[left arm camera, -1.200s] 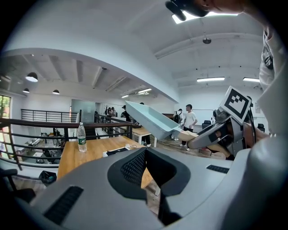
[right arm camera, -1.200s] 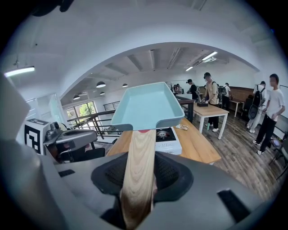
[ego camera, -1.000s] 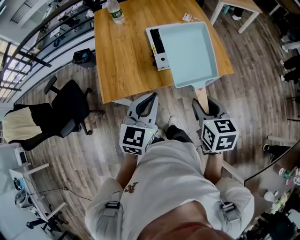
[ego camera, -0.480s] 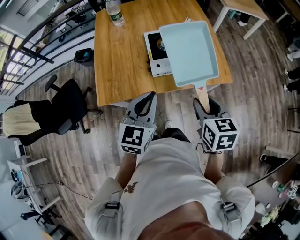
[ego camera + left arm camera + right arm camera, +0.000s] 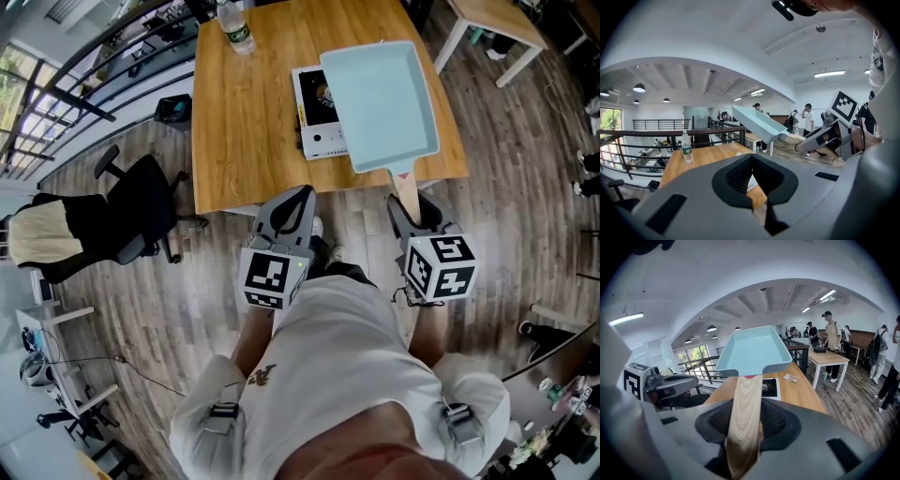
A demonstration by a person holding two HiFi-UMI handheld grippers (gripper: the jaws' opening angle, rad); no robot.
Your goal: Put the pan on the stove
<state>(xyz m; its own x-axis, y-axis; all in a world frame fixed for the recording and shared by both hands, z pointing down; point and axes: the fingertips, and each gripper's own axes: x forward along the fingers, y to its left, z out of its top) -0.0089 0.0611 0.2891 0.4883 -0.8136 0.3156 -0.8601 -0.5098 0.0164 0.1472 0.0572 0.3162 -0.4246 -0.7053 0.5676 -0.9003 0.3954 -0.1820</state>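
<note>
Head view: right gripper (image 5: pixel 413 208) clamps the wooden handle of the light-blue rectangular pan (image 5: pixel 380 98), which juts ahead of it in the air, overlapping the white tabletop stove (image 5: pixel 317 120) on the wooden table (image 5: pixel 239 122). Left gripper (image 5: pixel 289 211) has its jaws together, empty.

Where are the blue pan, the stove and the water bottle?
pan (image 5: pixel 380 94), head view, middle of its flat inside.
stove (image 5: pixel 323 142), head view, its white front panel.
water bottle (image 5: pixel 234 26), head view, its body.

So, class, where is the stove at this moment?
In the head view, the stove sits on the wooden table, right of its centre, with its right part hidden beneath the blue pan.
</note>
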